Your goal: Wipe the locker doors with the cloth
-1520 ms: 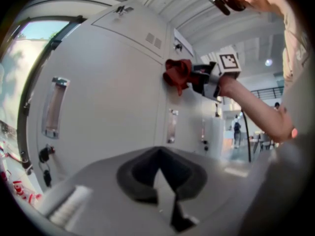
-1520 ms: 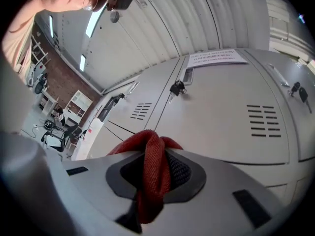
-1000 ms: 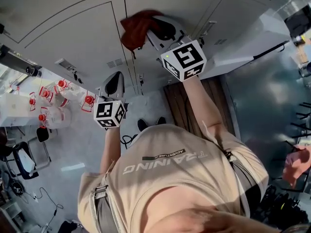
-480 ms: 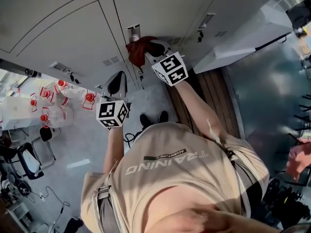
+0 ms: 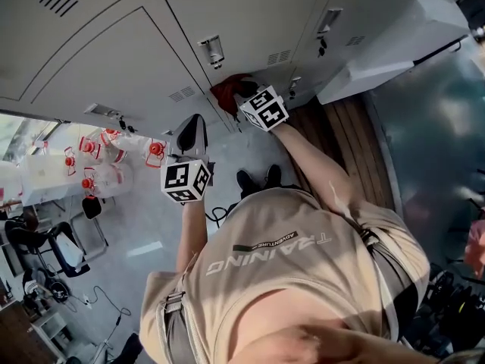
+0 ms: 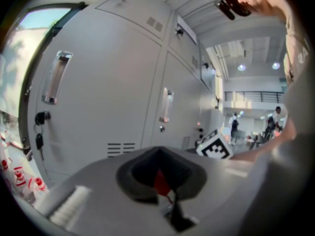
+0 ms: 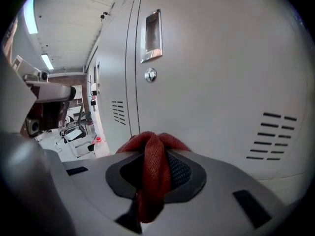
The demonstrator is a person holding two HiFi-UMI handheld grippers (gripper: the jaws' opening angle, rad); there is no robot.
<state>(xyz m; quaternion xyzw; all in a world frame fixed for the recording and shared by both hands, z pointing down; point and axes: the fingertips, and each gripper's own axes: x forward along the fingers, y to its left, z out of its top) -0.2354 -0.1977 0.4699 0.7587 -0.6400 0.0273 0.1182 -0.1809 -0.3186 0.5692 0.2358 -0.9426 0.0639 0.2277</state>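
A red cloth [image 5: 229, 89] is bunched in my right gripper [image 5: 244, 97], pressed low against a grey locker door [image 5: 250, 14], below its handle [image 5: 213, 50] and beside the vents [image 5: 278, 57]. In the right gripper view the cloth [image 7: 153, 171] is pinched in the right gripper [image 7: 155, 156], close to the door [image 7: 211, 73], with the lock [image 7: 150, 74] above. My left gripper [image 5: 192, 131] hangs shut and lower, away from the cloth. In the left gripper view the left gripper [image 6: 160, 168] faces a neighbouring door [image 6: 108, 92] without touching it; only a thin red sliver shows in its seam.
Several red-capped bottles [image 5: 98, 165] stand at the left below the lockers. A white open door or shelf [image 5: 394, 51] juts out at the right above a wooden strip [image 5: 356, 135]. A chair [image 5: 45, 241] is at lower left. People [image 6: 235, 124] walk far down the hall.
My right gripper has carried the cloth down the locker door, from its upper part to the bottom near the vents. The left gripper has barely moved.
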